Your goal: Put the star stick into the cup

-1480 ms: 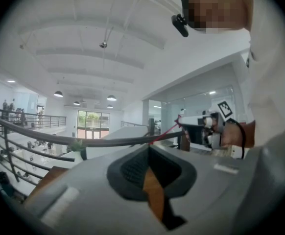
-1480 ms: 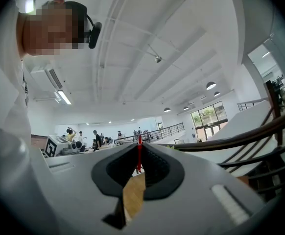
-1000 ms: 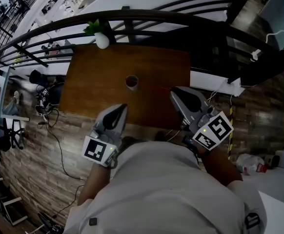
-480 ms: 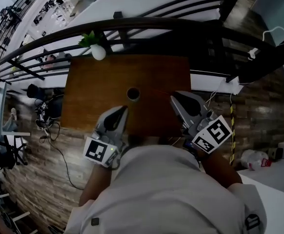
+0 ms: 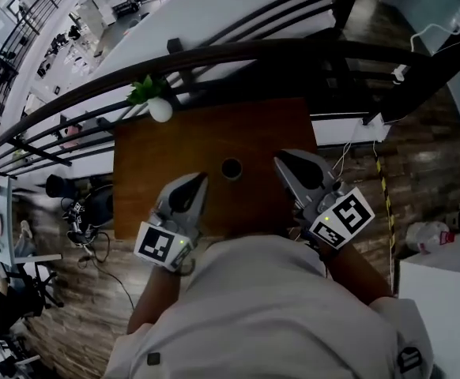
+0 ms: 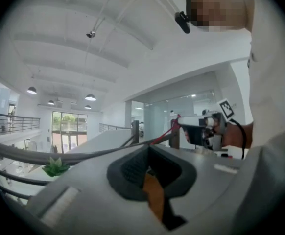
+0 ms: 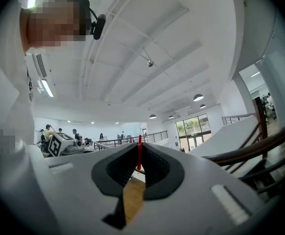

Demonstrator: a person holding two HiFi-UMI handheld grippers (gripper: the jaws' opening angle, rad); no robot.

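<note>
Right tool [image 5: 282,158] pinching the red stick [image 7: 139,153] between its tips, hovering at the cup's [image 5: 231,167] 3 o'clock, cup sitting mid-counter [image 5: 147,160], left tool [image 5: 199,178] hanging closed and empty at the cup's 7 o'clock, plant [image 5: 152,103] at its 11 o'clock.

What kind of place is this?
Probably a mezzanine in a large open office: a railing runs behind the table, desks show far below, and lamps hang from a high ceiling.
</note>
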